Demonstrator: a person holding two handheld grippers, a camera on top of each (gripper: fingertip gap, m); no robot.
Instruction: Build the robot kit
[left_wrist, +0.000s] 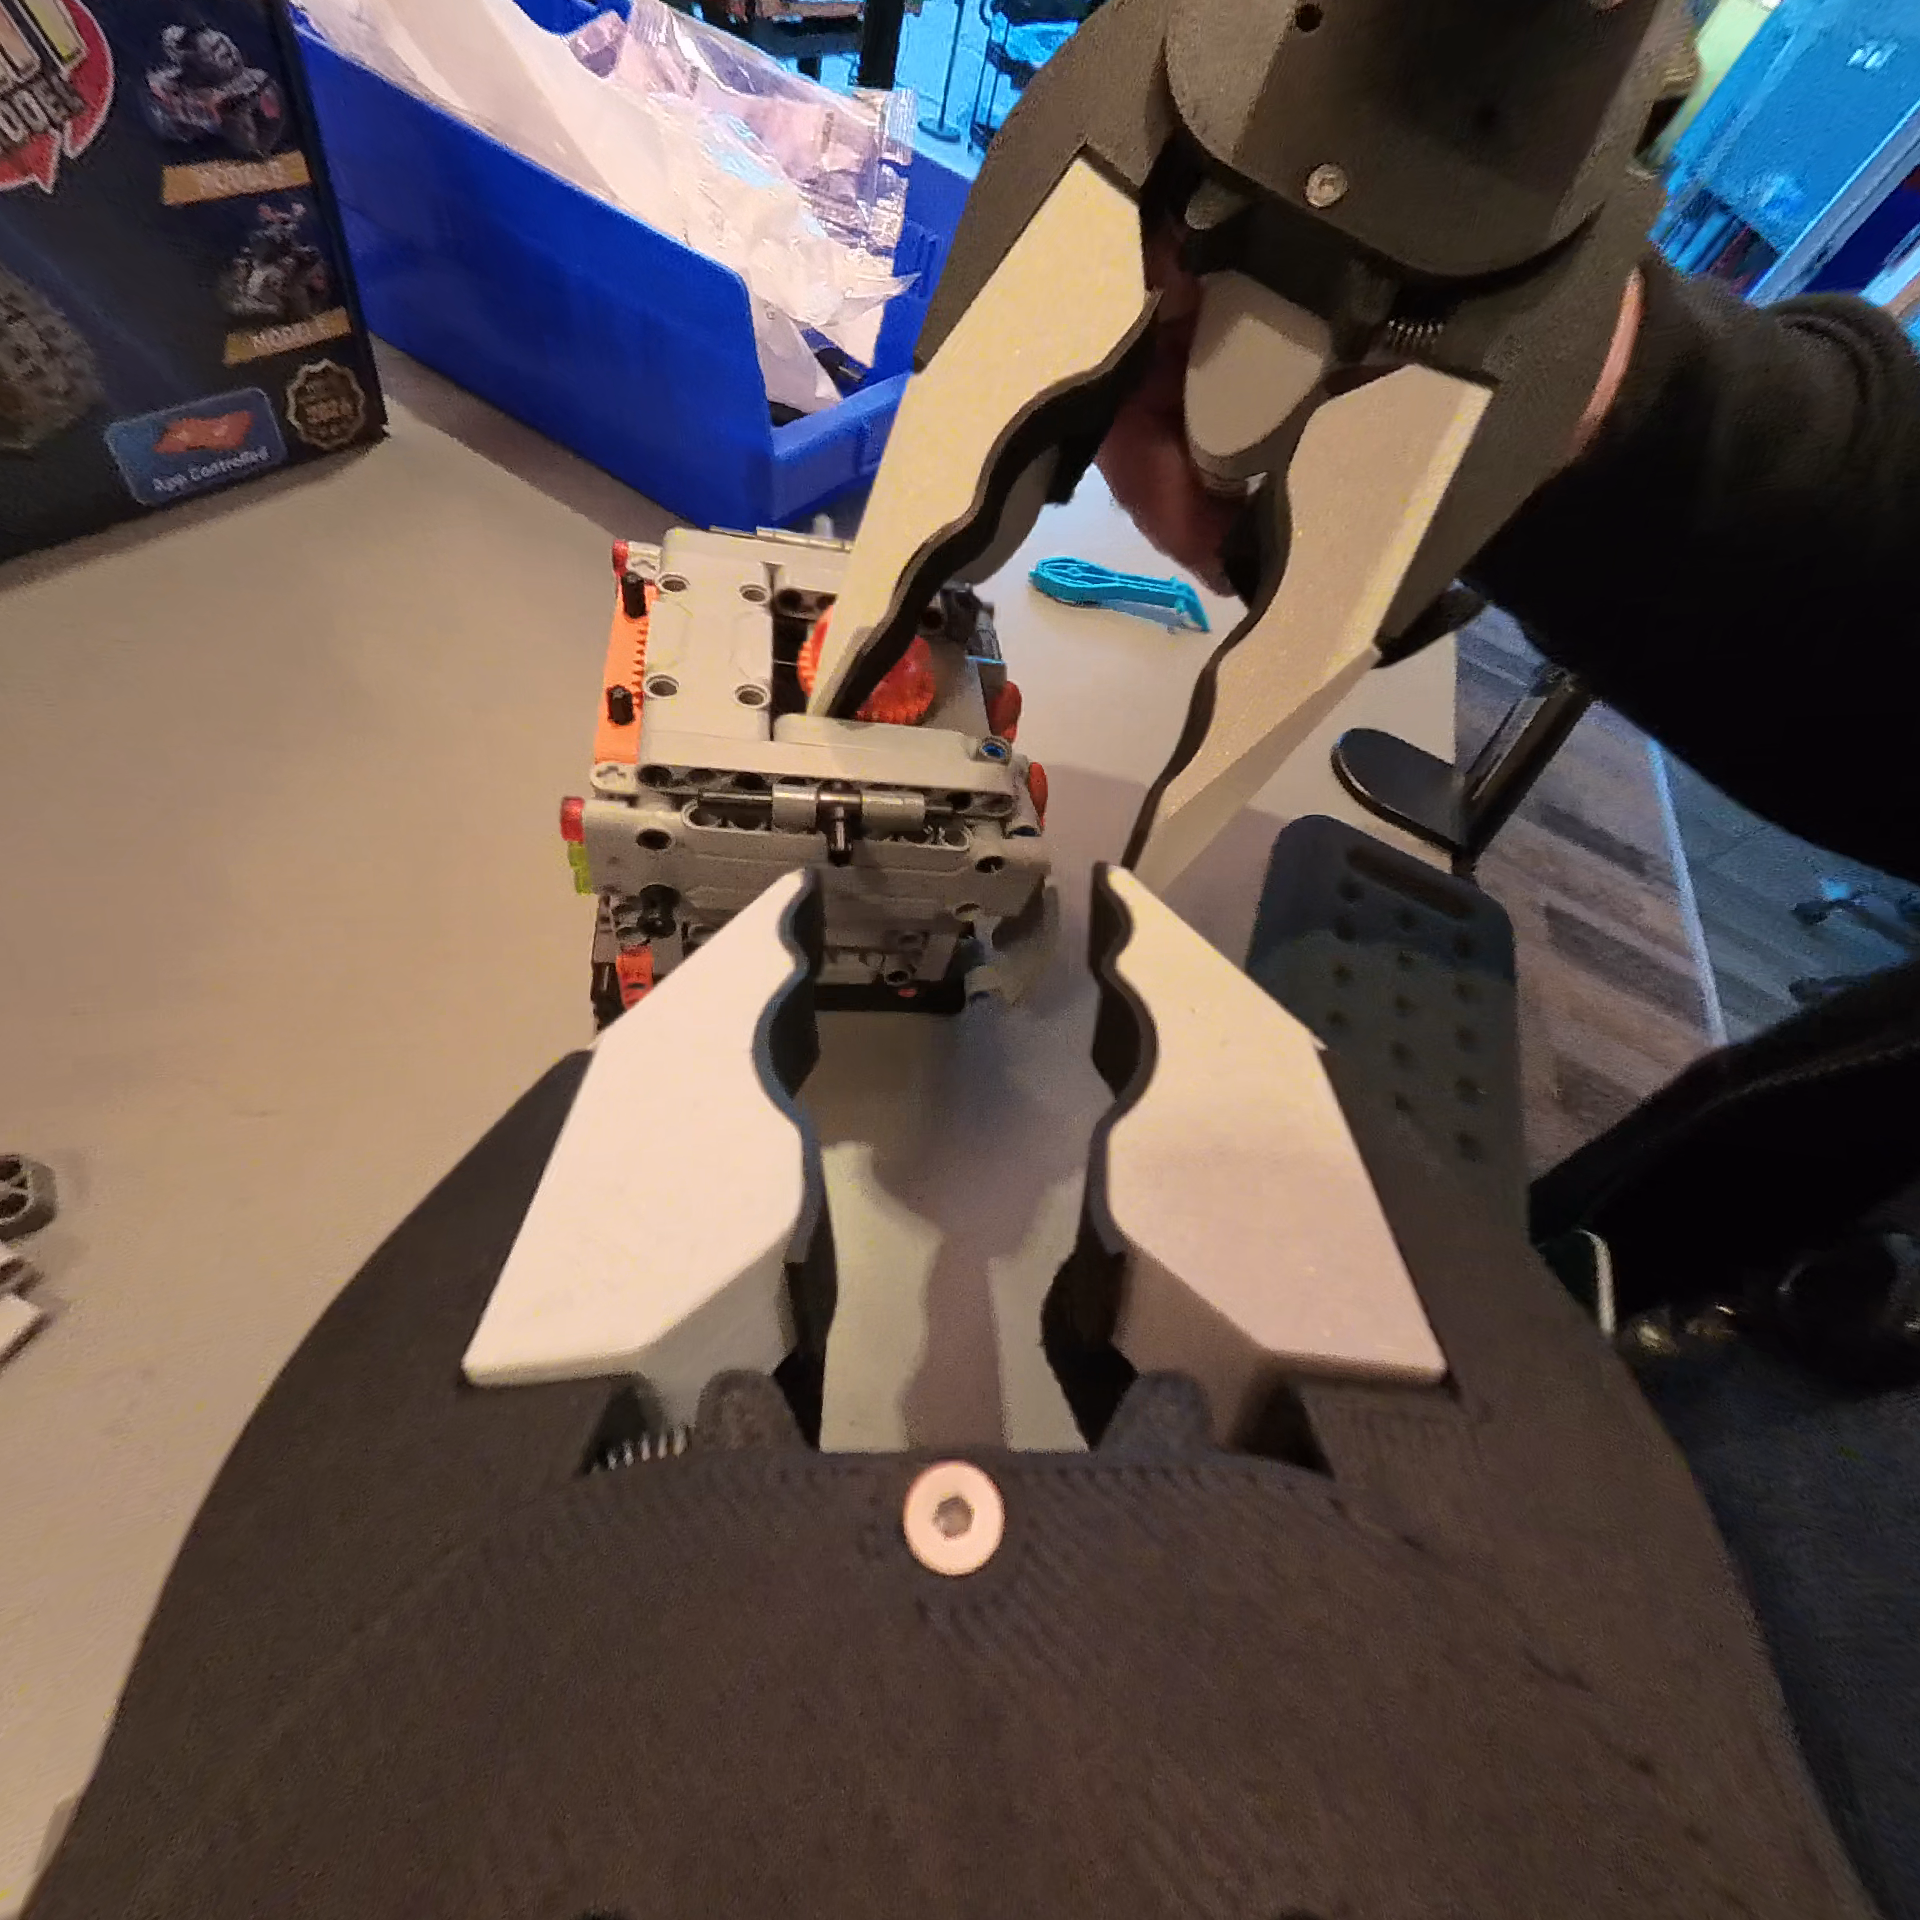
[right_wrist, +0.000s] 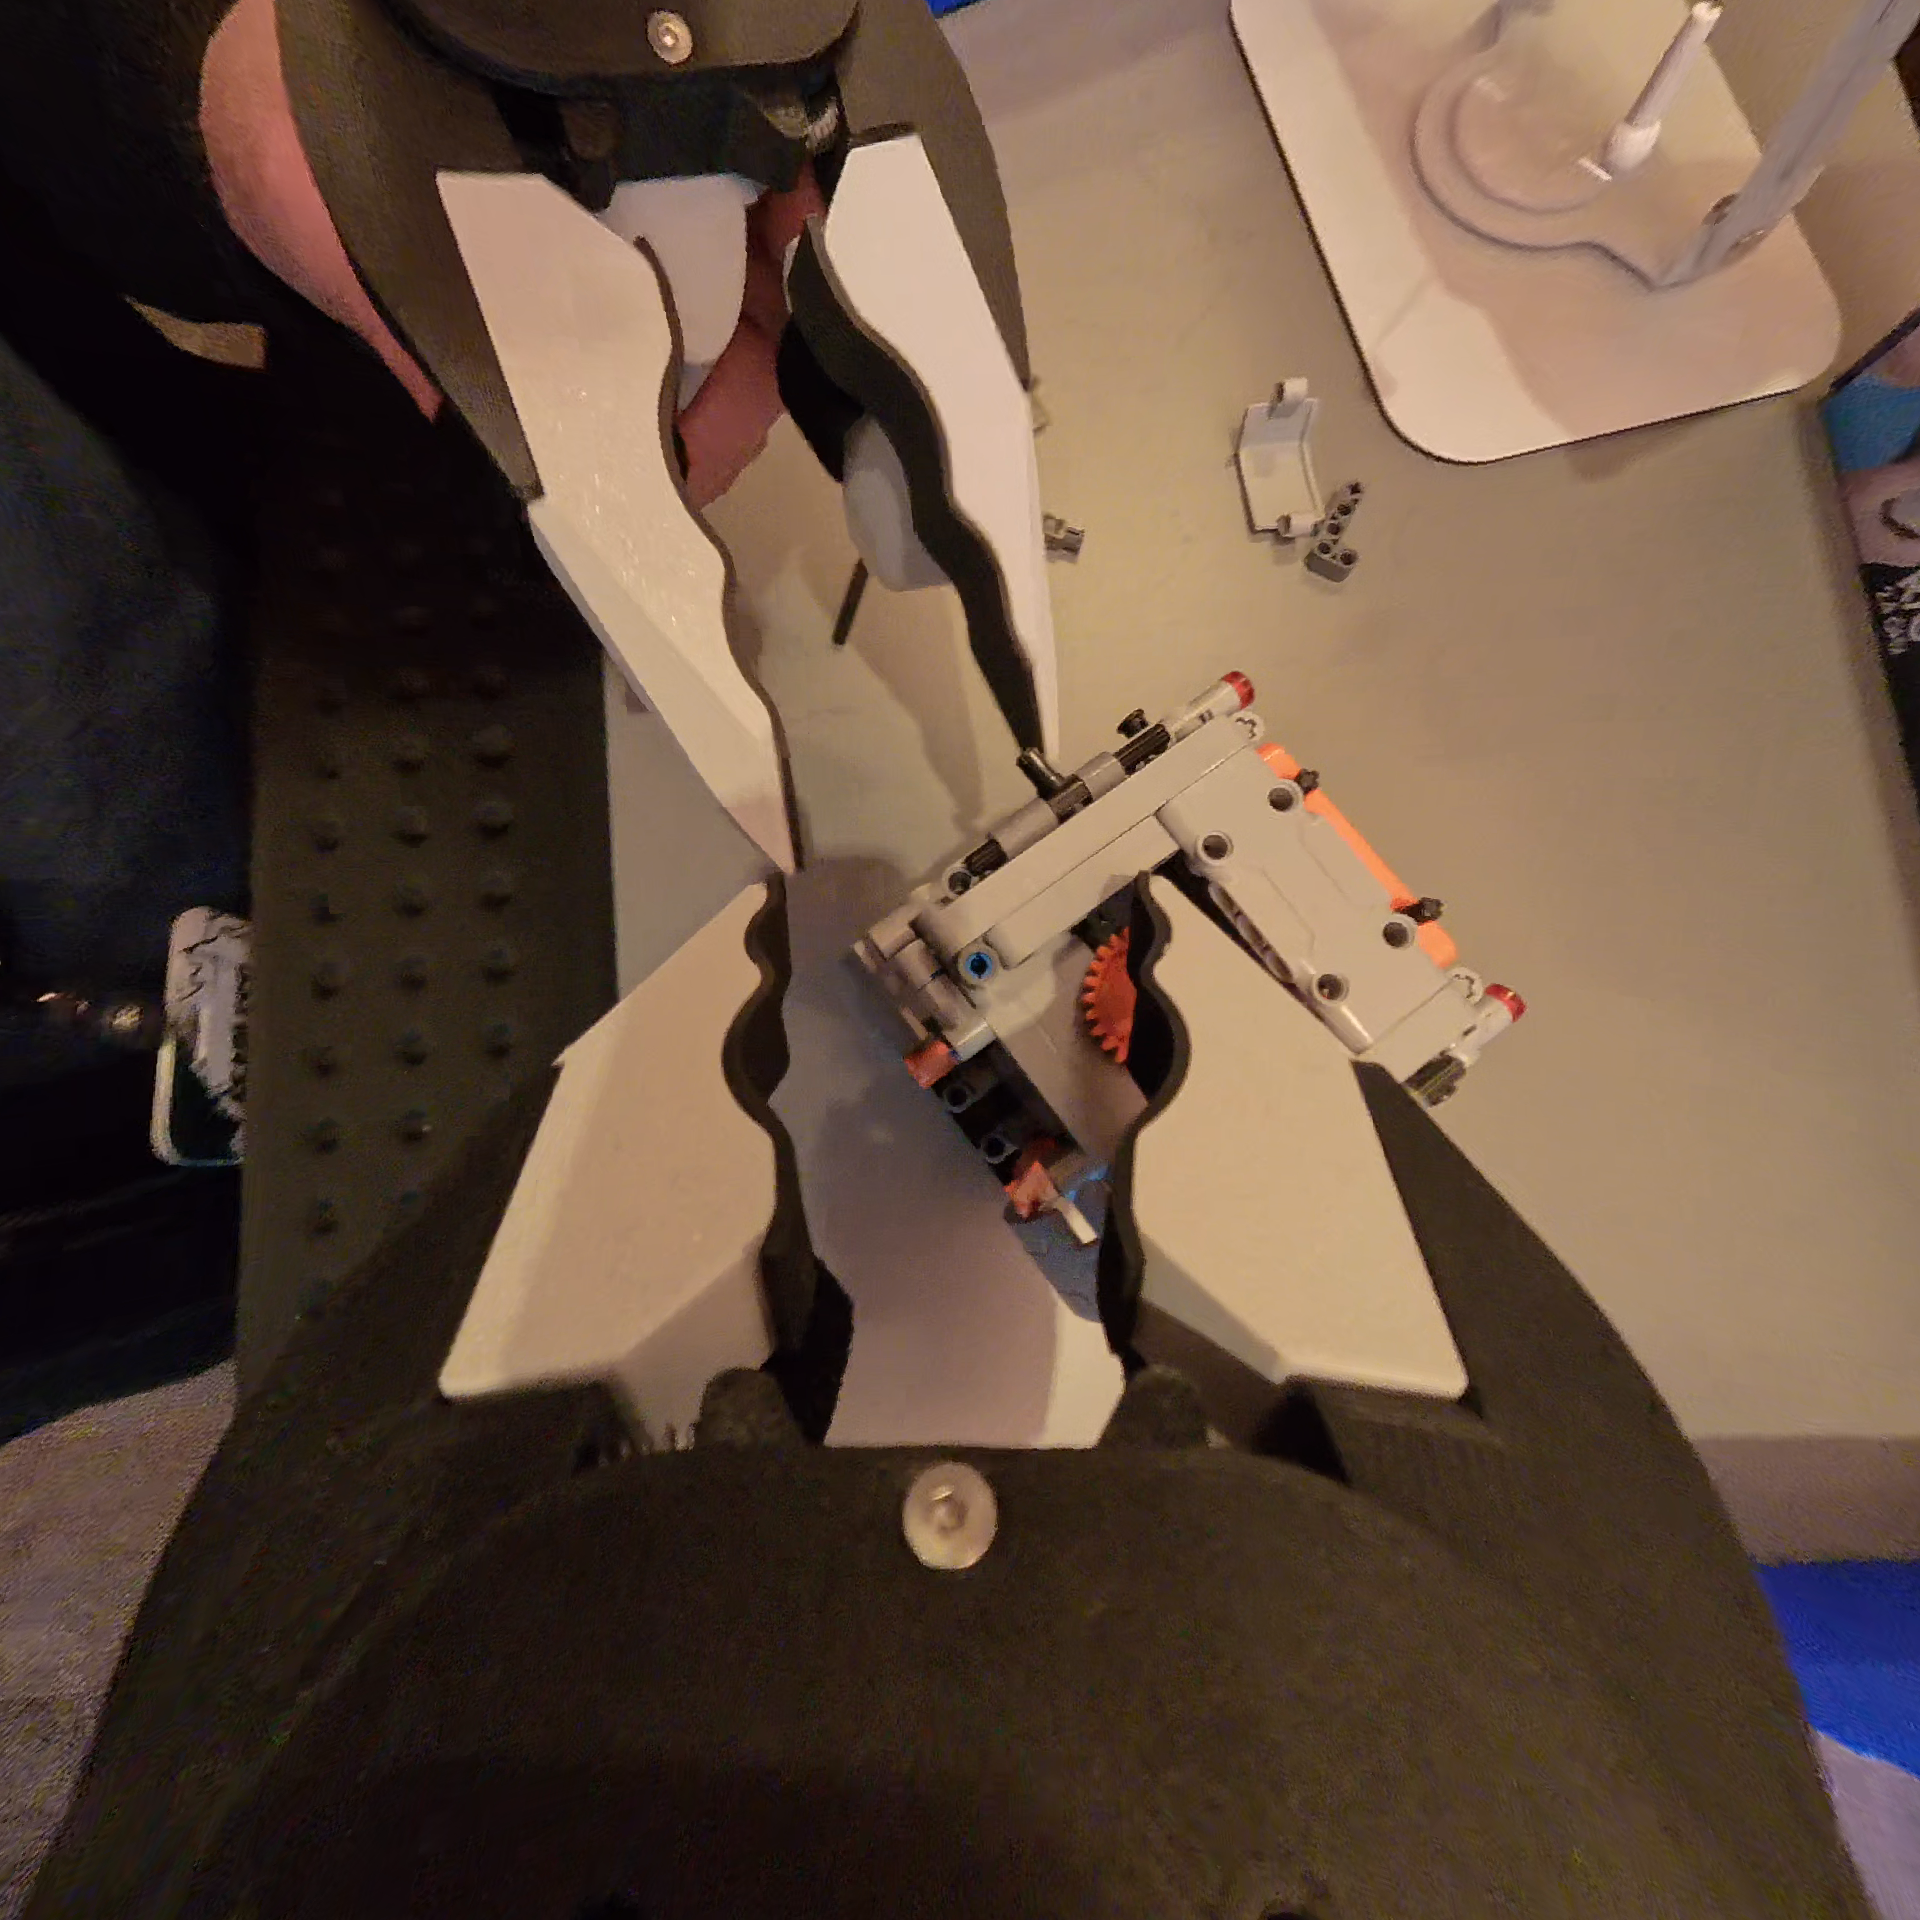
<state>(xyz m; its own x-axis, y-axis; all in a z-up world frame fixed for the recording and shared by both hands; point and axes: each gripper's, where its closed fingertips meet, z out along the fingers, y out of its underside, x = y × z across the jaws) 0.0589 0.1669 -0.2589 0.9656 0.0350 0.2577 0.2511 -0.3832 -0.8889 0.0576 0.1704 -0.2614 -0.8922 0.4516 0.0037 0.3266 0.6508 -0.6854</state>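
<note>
Black gripper bodies fill the lower half of both views, so much of the table (left_wrist: 260, 831) beneath them is hidden.

From the left wrist view, the left gripper (left_wrist: 951, 883) is spread wide, its white fingers (left_wrist: 665, 1143) apart with nothing between them, tips just short of the grey brick model (left_wrist: 810, 790). That model stands on the table straight ahead; its lower part is covered by the finger tips. Beyond it the right gripper (left_wrist: 982, 790) comes down from the upper right, also spread. One of its fingers reaches into the model's top opening beside an orange gear (left_wrist: 899, 691); the other hangs clear on the model's right side. Whether the inner finger presses the gear I cannot tell, since the finger covers most of it.

From the right wrist view, the right gripper (right_wrist: 966, 894) is released and straddles the model's (right_wrist: 1174, 914) corner, the gear (right_wrist: 1107, 1003) showing just inside its right-hand finger. The left gripper (right_wrist: 914, 800) points in from above, one tip at a black pin (right_wrist: 1039, 774) on the model's edge; contact is unclear.

A blue bin (left_wrist: 582, 301) with crumpled plastic is cut off at the top of the left view, and a dark box (left_wrist: 156, 260) at the left edge. Small loose grey parts (right_wrist: 1299, 488) lie on the table, near a white stand base (right_wrist: 1538, 239) that runs off frame.
</note>
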